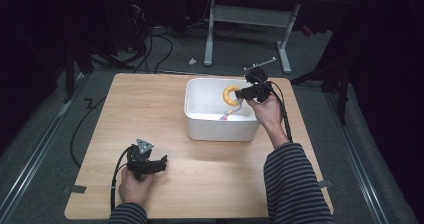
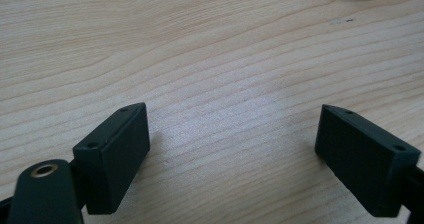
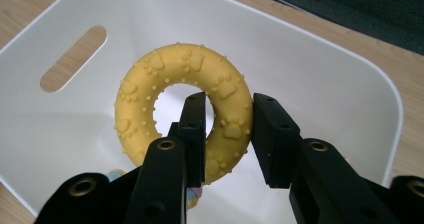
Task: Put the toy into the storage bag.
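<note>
Scene: I look down on a wooden table (image 1: 165, 109) with a white plastic bin (image 1: 220, 126) standing toward its far right side.

Right gripper: my right gripper (image 3: 229, 134) is clamped on a yellow rubber ring (image 3: 150, 79). One jaw passes through the ring's hole and the other presses the outer edge, so the near side of the ring is pinched between them.

Where the ring is: it hangs in the air above the open bin, inside the line of the rim, tilted a little. In the high view the ring (image 1: 231, 95) sits over the bin's far right part, with the right gripper (image 1: 243, 92) just beside it.

Inside the bin: a small pale, multicoloured object (image 1: 227, 115) lies on the bottom under the ring; I cannot tell what it is.

Left gripper: my left gripper (image 2: 232, 149) rests low over bare table near the front left, jaws wide apart, holding nothing.

Step in hand: I judge this to be carrying the ring at the bin, either dropping it in or lifting it out; the pictures do not settle which.

Next move: if dropping, I need to lower a little and spread the jaws so the ring slips off the inner jaw cleanly.
</note>
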`<state>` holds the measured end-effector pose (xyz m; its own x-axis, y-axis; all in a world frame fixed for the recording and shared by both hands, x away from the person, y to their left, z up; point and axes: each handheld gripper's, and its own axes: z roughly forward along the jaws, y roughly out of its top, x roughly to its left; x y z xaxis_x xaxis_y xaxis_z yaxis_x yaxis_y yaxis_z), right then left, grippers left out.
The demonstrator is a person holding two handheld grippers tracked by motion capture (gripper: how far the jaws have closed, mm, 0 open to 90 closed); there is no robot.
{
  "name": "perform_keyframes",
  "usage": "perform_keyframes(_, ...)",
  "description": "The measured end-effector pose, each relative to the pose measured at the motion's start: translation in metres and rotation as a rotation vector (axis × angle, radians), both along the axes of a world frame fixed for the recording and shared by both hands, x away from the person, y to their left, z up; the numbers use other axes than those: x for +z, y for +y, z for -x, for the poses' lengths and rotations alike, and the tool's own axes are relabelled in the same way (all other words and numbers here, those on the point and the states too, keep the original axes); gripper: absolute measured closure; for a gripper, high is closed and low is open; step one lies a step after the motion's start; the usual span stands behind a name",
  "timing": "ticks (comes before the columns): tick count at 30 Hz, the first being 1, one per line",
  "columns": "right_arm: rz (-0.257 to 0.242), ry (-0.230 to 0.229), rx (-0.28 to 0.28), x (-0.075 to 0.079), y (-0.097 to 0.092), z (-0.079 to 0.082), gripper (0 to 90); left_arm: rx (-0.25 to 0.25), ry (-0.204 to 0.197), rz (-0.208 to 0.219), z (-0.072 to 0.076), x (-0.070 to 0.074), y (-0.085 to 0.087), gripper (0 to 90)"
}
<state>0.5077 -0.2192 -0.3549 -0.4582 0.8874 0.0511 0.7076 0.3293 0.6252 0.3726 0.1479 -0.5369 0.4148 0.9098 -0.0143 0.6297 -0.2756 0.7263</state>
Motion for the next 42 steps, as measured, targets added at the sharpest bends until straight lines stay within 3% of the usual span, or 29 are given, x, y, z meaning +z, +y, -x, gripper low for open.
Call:
perform_keyframes(16, 0.011, 0.149, 0.054, -0.028, 0.001, 0.0, 68.5, 0.0, 0.0, 0.0, 0.0, 0.0, 0.0, 14.6)
perform_keyframes(20, -0.007, 0.157, 0.063, -0.03, -0.003, 0.002, 68.5, 0.001, 0.0, 0.0, 0.0, 0.0, 0.0, 14.6)
perform_keyframes(38, 0.006, 0.184, 0.106, -0.031, -0.013, 0.018, 68.1, 0.0, 0.001, 0.0, 0.0, 0.0, 0.0, 14.6)
perform_keyframes(40, 0.004, 0.19, 0.107, -0.033, -0.014, 0.018, 65.3, 0.001, 0.001, 0.0, 0.0, 0.0, 0.0, 14.6)
perform_keyframes(42, -0.035, 0.2, 0.116, -0.034, -0.016, 0.018, 55.5, 0.001, 0.001, 0.0, 0.0, 0.0, 0.0, 14.6)
